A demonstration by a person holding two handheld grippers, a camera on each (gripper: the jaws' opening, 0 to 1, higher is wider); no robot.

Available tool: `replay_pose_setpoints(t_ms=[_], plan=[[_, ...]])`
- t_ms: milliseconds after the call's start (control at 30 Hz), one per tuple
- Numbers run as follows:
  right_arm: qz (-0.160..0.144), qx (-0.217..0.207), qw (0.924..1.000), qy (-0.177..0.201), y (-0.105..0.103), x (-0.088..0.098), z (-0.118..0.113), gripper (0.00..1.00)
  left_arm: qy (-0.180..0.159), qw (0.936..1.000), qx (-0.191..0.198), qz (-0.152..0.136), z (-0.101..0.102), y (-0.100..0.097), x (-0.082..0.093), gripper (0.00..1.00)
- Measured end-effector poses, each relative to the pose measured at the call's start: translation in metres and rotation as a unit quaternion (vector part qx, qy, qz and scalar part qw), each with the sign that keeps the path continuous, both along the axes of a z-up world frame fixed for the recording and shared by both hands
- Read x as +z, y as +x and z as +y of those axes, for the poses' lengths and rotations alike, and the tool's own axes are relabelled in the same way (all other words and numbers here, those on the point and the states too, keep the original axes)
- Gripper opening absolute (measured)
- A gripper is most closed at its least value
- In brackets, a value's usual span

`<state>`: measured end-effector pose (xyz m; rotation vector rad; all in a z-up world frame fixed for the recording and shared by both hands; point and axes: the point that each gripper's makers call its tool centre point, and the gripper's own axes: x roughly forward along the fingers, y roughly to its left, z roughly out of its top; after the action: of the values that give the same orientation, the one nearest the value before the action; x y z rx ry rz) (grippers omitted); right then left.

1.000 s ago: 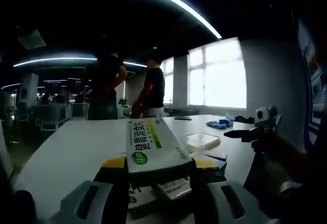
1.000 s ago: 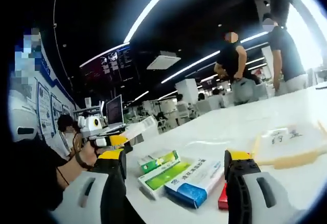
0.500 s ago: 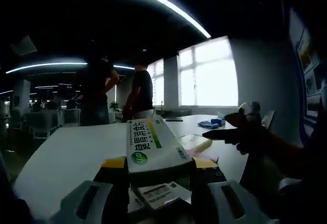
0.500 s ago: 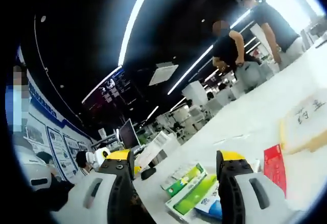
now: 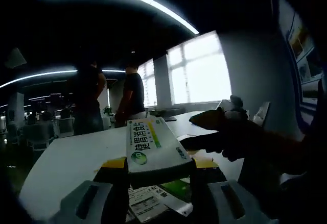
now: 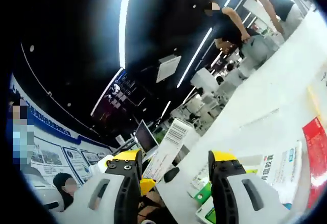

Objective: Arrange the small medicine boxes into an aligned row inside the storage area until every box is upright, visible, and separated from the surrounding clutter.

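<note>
Now, left gripper [image 5: 153, 168]: I clamp a white-and-green medicine box [image 5: 152, 145] between my jaws.
Right gripper [image 6: 173, 165]: released, jaws apart.
Loose boxes [image 6: 265, 170]: on the white table [image 6: 265, 101], beyond my right jaw.

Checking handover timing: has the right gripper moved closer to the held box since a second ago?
Yes. In the left gripper view the right gripper has come leftward from beside the window toward the held box.

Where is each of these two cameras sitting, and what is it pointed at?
Left gripper view: rides on the left tongs, looking across the white table towards bright windows; its tongs clamp a white medicine box; the person's hand and the right tongs enter from the right.
Right gripper view: rides on the right tongs, open, tilted up towards the ceiling lights, above loose boxes.
Shared: the held white box, the table, two standing people.
</note>
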<state>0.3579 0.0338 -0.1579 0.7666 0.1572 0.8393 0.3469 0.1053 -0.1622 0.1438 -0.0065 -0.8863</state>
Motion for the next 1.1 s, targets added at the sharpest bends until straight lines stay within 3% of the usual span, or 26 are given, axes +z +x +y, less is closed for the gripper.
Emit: replay_pose_setpoints(t_ms=[100,167,267,600,800,1100], plan=[[0.007,0.002,1.0000,0.003,0.005,-0.001,0.004,0.51,0.018,0.9998,0.004,-0.008,-0.002,0.001,-0.003,0.45],[0.029,0.008,0.9994,0.015,0.007,-0.005,0.009,0.48,0.017,0.9998,0.004,-0.009,-0.002,0.001,-0.003,0.45],[0.038,0.013,0.9990,0.019,0.010,-0.009,0.013,0.44,0.014,0.9999,0.002,-0.009,-0.004,-0.001,-0.001,0.45],[0.039,0.048,0.9967,0.053,0.002,-0.001,0.023,0.24,0.015,0.9998,-0.004,-0.014,-0.010,-0.005,-0.003,0.45],[0.058,0.053,0.9937,0.080,-0.002,0.002,0.022,0.23,0.014,0.9998,-0.008,-0.010,-0.015,-0.004,-0.006,0.45],[0.068,0.056,0.9927,0.083,-0.006,0.004,0.027,0.21,0.022,0.9997,-0.012,-0.006,-0.019,-0.004,-0.013,0.46]])
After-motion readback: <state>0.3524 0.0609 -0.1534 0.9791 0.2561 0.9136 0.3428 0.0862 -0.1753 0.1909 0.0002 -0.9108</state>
